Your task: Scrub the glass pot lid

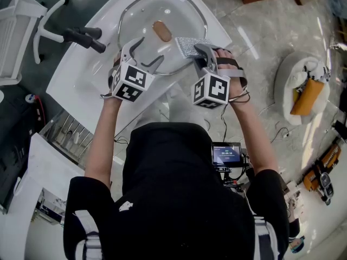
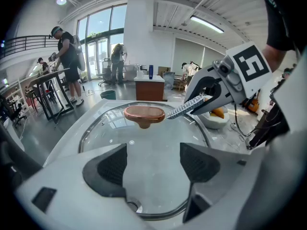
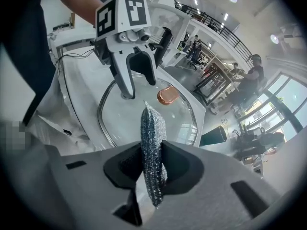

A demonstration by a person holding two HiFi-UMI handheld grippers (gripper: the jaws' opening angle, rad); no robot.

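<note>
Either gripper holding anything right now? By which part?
Right gripper pinches the silver scrubbing pad near its back end, and the rest sticks out forward. Left gripper: jaws apart, empty.

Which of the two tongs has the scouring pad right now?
The right tongs, shut on the silver scouring pad, which sticks out edge-on between them. The left tongs stand open over the glass lid, gripping nothing.

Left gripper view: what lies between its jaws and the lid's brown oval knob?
Only bare glass of the round glass pot lid, up to the brown oval knob, as the left gripper view shows.
</note>
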